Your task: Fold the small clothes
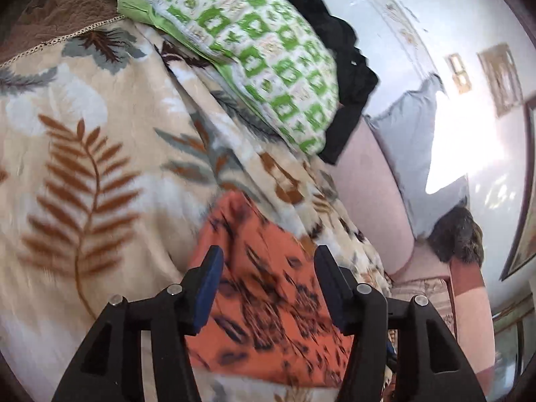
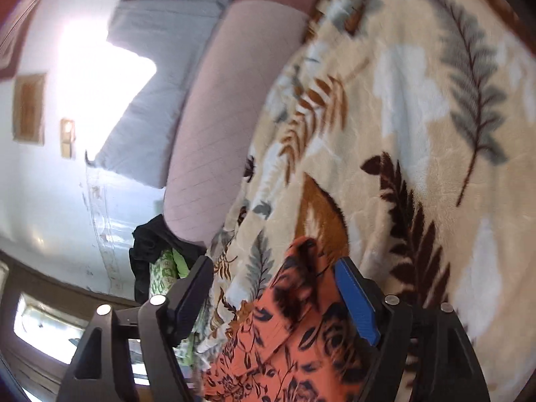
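An orange garment with a dark floral print (image 1: pixel 264 301) lies on a cream blanket with a leaf pattern (image 1: pixel 100 154). My left gripper (image 1: pixel 268 261) is open, its blue-padded fingers (image 1: pixel 209 288) standing wide on either side of the garment, just above it. In the right wrist view the same orange garment (image 2: pixel 288 341) lies between the open fingers of my right gripper (image 2: pixel 274 271), one blue pad (image 2: pixel 356 301) beside its edge. A corner of the garment points up toward the blanket (image 2: pixel 418 100). Whether the pads touch the cloth is unclear.
A green-and-white patterned pillow (image 1: pixel 241 47) lies at the far side of the bed with black clothing (image 1: pixel 341 67) behind it. A pink cushion (image 1: pixel 372 194) and a grey pillow (image 1: pixel 408 140) lean on the white wall. Both views are motion-blurred.
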A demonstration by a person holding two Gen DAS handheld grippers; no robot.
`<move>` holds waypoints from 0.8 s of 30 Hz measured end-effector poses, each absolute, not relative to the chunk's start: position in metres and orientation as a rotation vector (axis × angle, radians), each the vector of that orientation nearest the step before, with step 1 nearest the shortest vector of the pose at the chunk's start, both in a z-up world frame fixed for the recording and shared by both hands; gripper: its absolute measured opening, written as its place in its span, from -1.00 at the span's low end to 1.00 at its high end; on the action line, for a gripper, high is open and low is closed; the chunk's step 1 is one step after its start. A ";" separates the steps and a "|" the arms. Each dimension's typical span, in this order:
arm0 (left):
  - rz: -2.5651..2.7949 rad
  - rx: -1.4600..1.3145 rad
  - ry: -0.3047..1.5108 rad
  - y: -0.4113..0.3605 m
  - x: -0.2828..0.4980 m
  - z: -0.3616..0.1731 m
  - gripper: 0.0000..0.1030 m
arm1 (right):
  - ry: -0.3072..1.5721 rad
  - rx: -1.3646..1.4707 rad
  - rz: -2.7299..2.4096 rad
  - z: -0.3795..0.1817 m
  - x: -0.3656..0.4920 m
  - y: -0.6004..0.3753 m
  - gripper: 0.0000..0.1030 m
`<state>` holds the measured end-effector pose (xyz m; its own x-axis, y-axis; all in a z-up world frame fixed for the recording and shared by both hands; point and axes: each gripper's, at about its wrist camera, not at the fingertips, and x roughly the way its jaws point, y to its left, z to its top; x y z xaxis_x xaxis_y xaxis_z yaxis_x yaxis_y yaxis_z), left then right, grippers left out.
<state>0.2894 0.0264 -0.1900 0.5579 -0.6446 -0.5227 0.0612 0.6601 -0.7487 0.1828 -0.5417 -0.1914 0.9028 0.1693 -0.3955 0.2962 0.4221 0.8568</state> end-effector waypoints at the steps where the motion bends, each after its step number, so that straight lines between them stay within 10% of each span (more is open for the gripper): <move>1: -0.483 -0.752 0.883 0.018 0.277 -0.189 0.11 | 0.543 1.056 -0.046 -0.182 0.194 -0.521 0.49; 7: -0.499 -0.663 0.986 -0.036 0.261 -0.225 0.11 | 0.905 0.595 0.122 -0.185 0.262 -0.358 -0.26; 24: -0.564 -0.660 1.104 -0.015 0.273 -0.248 0.02 | 0.718 0.504 0.004 -0.159 0.404 -0.278 -0.26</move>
